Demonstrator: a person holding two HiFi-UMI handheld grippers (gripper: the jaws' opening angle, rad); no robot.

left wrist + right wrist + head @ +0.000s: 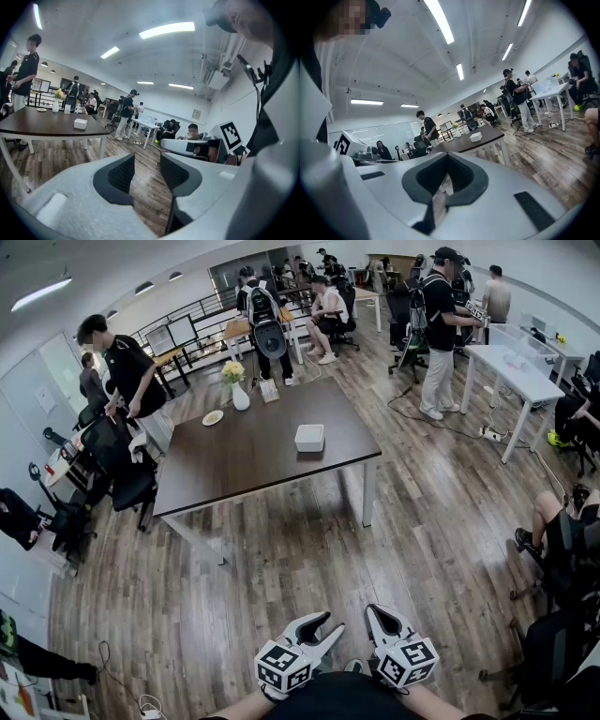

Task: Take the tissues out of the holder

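Observation:
A white tissue holder [309, 437] stands on the dark brown table [244, 465], far ahead of both grippers; it also shows as a small white box [80, 123] in the left gripper view and as a white box [476, 137] in the right gripper view. My left gripper [329, 625] hangs low near my body, open with nothing between its jaws [147, 174]. My right gripper [372, 616] is beside it, shut and empty [446, 176]. Both hover over the wooden floor, well short of the table.
A vase of yellow flowers [236, 382], a small plate [213, 417] and a card stand sit at the table's far edge. Office chairs [122, 479] stand at its left. Several people stand or sit around. A white desk [511, 371] and floor cables lie at the right.

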